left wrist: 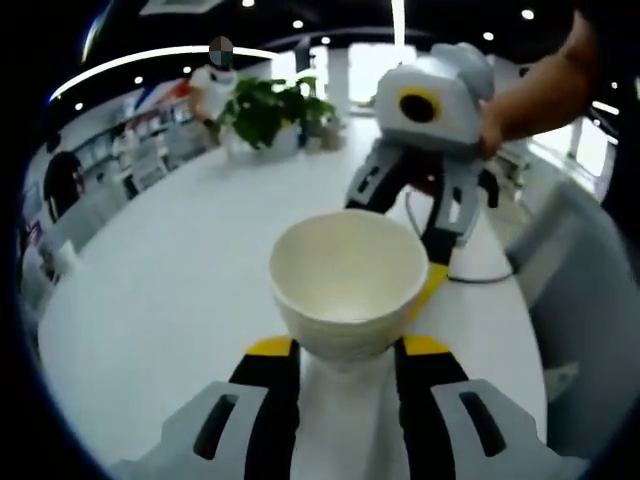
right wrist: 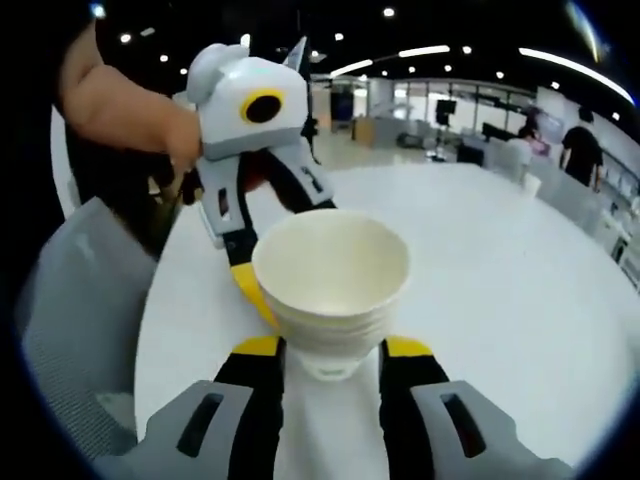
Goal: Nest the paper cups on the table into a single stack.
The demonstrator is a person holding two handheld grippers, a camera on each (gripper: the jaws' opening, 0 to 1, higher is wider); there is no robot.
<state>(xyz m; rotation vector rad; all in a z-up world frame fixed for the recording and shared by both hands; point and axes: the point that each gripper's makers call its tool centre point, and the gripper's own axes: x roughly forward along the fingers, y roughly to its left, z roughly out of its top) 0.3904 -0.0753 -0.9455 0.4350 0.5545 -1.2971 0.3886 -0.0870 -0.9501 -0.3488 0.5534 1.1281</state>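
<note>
A stack of nested white paper cups [left wrist: 348, 285] stands upright on the white table [left wrist: 170, 290], mouth open toward me. My left gripper [left wrist: 348, 346] straddles its lower part, and both yellow-tipped fingers [left wrist: 270, 347] lie against the cup wall. From the far side, a hand brings in my right gripper [right wrist: 333, 346], which flanks the same stack of cups [right wrist: 330, 285] with its fingertips [right wrist: 408, 347] against the base. Each gripper shows in the other's view, one yellow tip beside the cups: the right gripper [left wrist: 405, 250] and the left gripper [right wrist: 265, 250]. Several rims show on the stack's side.
A potted green plant [left wrist: 268, 110] stands at the table's far end. A grey chair [right wrist: 70, 300] sits by the table edge beside the person holding the grippers. Other people stand in the room beyond the round table [right wrist: 520, 260].
</note>
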